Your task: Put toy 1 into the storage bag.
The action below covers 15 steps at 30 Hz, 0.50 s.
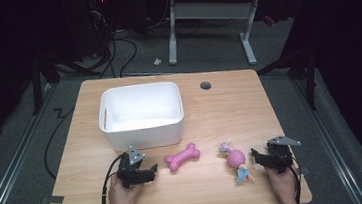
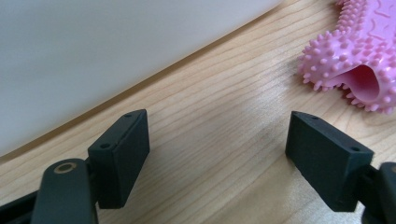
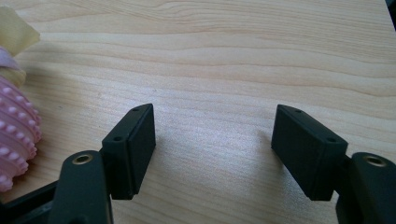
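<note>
- We see the wooden tabletop (image 1: 230, 107) carrying everything, with a small dark round hole toward its far right.
- A white plastic bin (image 1: 142, 128) stands left of the middle on the far half, upright and open at the top. In the left gripper view its white wall (image 2: 93, 56) rises just beyond the left claw.
- The left claw (image 1: 151, 171) rests low on the near left part of the tabletop, held in a hand (image 1: 123, 198) that comes in from the near edge. It lies just near of the bin and points right, toward the pink bone. In its own view (image 2: 217, 149) the jaws stand wide apart, released, with bare wood between them.
- The right claw (image 1: 255, 155) sits at the near right, also in a hand (image 1: 283, 185), pointing left toward the rope toy. In its own view (image 3: 212, 147) its jaws are spread and released as well, gripping nothing.
- The pink spiky bone toy (image 1: 183, 156) lies on the tabletop between the two claws, just right of the left one but not touching it. We see its knobbed end (image 2: 359, 51) at the upper right of the left gripper view.
- The pink ball rope toy (image 1: 236, 160), with blue and yellow tails, lies just left of the right claw, apart from it (image 3: 16, 135).
</note>
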Motion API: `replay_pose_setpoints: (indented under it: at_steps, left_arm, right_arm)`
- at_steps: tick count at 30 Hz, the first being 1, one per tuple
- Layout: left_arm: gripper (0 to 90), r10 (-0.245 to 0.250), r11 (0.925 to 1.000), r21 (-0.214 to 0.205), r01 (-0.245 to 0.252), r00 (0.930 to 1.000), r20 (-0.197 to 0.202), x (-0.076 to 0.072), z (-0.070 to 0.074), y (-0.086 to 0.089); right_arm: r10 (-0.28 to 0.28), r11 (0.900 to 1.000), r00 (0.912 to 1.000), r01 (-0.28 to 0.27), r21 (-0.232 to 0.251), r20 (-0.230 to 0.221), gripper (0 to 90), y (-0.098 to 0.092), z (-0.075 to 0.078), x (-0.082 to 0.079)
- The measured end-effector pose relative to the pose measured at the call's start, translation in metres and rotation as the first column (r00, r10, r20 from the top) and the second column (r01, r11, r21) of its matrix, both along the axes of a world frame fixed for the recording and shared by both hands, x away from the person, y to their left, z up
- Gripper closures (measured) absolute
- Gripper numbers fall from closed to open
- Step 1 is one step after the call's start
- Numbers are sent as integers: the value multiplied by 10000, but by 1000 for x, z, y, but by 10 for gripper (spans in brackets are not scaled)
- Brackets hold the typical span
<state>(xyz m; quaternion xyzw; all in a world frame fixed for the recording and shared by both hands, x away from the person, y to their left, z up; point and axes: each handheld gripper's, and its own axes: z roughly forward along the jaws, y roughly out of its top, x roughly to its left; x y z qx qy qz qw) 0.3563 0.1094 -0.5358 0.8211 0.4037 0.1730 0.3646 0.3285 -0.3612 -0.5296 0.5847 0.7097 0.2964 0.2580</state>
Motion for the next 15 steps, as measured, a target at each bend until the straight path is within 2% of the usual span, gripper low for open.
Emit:
replay_pose_setpoints:
  at_steps: [15]
  left_arm:
    - [224, -22, 10000, -35, 22, 10000, -17, 1, 0, 0]
  right_arm:
    - [-25, 10000, 10000, 25, 22, -17, 307, 0, 0, 0]
